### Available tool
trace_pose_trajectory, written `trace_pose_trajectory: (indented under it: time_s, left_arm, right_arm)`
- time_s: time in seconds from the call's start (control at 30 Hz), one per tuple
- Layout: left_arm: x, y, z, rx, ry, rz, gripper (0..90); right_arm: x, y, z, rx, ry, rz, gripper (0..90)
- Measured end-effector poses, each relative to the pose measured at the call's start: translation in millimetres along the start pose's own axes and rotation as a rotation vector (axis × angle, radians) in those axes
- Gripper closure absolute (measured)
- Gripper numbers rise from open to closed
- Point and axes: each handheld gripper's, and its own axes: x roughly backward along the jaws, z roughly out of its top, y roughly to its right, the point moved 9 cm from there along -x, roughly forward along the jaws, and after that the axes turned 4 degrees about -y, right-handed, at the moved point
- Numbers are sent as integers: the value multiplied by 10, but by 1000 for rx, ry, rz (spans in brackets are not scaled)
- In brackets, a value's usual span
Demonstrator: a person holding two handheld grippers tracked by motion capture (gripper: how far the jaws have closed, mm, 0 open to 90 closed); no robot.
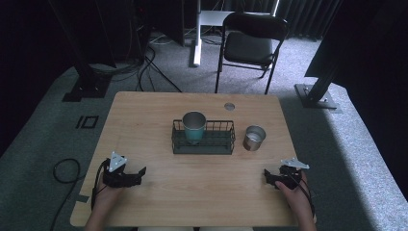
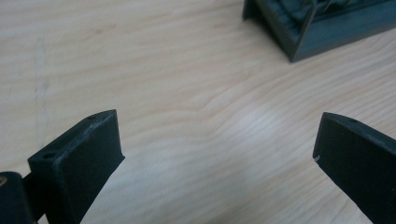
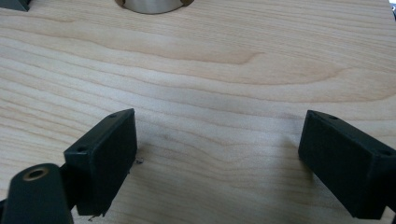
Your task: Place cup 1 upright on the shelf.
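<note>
Round metal cup (image 1: 194, 127) in wire basket (image 1: 226, 143)

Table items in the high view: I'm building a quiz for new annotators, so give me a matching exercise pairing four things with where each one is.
Things:
1. teal cup
2. metal cup
3. left gripper
4. folding chair

Places:
A. on the floor beyond the table's far edge
B. standing inside the wire basket
C. on the bare tabletop, right of the basket
D. near the table's front left, jaws open

Pairs: 1-B, 2-C, 3-D, 4-A
</note>
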Motion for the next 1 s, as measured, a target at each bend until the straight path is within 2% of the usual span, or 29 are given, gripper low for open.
trace_pose_trajectory:
  time_s: [0.23,0.33,0.5,0.67,0.87,1.0]
  left_arm:
    - [53,-67,-124,5,-23,12,19]
    - [87,-107,-217,-1,-47,27,19]
    - [122,-139,-297,9,-62,26,19]
    - [151,-182,-394,-4,-88,43,19]
    - [168,-192,-432,-9,-96,32,19]
    - [175,-210,-494,-12,-121,29,19]
  right_arm:
    - [0,0,0,0,0,0,112]
    - [0,0,0,0,0,0,112]
    - [0,0,0,0,0,0,112]
    - [0,0,0,0,0,0,112]
    - [0,0,0,0,0,0,112]
    - [0,0,0,0,0,0,112]
